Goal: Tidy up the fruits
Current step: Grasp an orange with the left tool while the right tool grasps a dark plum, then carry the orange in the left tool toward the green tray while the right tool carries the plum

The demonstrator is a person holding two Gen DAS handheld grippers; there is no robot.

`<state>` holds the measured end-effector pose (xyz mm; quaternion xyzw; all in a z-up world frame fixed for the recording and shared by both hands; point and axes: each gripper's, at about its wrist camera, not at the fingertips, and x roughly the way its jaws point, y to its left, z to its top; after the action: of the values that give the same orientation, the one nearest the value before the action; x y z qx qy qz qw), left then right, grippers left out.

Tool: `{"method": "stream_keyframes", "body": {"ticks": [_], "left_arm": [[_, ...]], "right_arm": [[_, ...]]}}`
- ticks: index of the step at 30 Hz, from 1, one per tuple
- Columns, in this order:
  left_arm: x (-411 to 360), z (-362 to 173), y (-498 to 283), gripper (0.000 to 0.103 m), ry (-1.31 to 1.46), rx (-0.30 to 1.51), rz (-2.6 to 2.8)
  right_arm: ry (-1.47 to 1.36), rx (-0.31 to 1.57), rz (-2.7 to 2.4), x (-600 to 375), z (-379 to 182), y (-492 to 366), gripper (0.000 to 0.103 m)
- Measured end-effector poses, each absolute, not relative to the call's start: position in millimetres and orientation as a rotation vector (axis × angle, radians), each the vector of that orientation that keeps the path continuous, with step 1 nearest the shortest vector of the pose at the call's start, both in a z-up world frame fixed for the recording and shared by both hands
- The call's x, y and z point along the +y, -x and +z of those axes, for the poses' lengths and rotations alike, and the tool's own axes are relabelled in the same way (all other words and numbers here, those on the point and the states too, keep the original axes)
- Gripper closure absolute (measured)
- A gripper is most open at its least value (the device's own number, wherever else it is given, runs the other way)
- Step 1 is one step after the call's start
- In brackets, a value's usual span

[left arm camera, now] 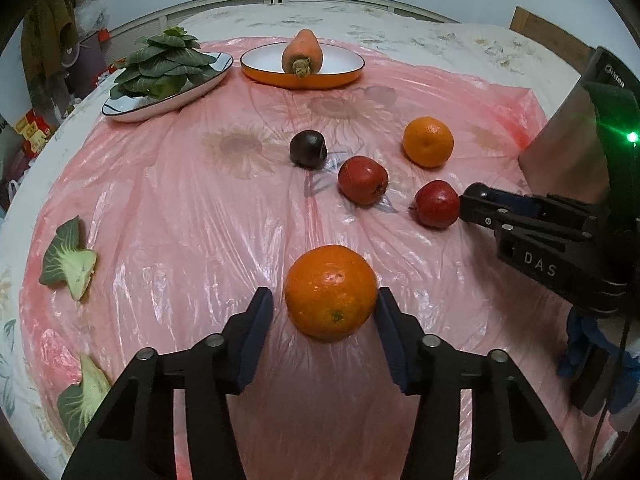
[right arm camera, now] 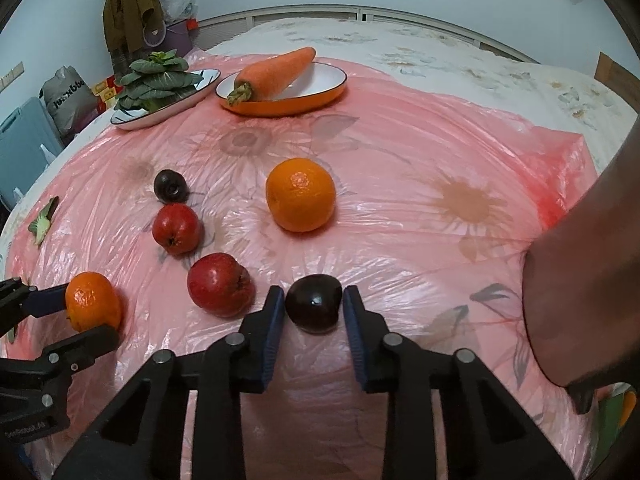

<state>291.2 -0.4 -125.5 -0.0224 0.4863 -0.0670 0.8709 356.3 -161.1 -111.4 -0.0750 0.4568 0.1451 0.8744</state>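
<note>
My left gripper [left arm camera: 325, 312] is open around an orange [left arm camera: 330, 292]; the right finger touches it, the left stands a little off. It also shows in the right wrist view [right arm camera: 93, 300]. My right gripper [right arm camera: 314, 306] is shut on a dark plum [right arm camera: 315, 307]. On the pink plastic sheet lie two red apples [right arm camera: 220, 284] [right arm camera: 177, 229], a second orange [right arm camera: 301, 194] and a second dark plum [right arm camera: 170, 186]. In the left wrist view the right gripper's fingers [left arm camera: 480, 204] sit behind a red apple [left arm camera: 437, 204], hiding its plum.
An orange-rimmed plate [left arm camera: 340, 76] with a carrot [left arm camera: 302, 53] and a white plate [left arm camera: 132, 110] with leafy greens [left arm camera: 160, 65] stand at the back. Two cut green pieces [left arm camera: 70, 260] [left arm camera: 82, 396] lie at the left. A metal appliance [left arm camera: 568, 140] stands at the right.
</note>
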Motion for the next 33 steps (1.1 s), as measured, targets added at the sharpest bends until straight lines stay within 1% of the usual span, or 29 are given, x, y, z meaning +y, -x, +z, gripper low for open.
{"method": "stream_keyframes", "body": {"ticks": [2, 3, 10, 18, 33], "left_arm": [[2, -124, -290, 0.063, 0.059, 1.013, -0.152], [2, -124, -290, 0.064, 0.062, 1.013, -0.155], [13, -122, -291, 0.064, 0.143, 1.007, -0.169], [10, -115, -285, 0.064, 0.148, 0.981, -0.166], [-5, -86, -252, 0.065, 0.125, 0.943, -0.185]], "right_arm": [[0.142, 0.953, 0.310, -164, -111, -356, 0.082], [0.133, 0.954, 0.315, -165, -111, -356, 0.083], [0.077, 0.946, 0.333, -174, -107, -356, 0.083], [0.049, 0.916, 0.324, -189, -93, -345, 0.083], [0.010, 0.878, 0.322, -216, -60, -271, 0.083]]}}
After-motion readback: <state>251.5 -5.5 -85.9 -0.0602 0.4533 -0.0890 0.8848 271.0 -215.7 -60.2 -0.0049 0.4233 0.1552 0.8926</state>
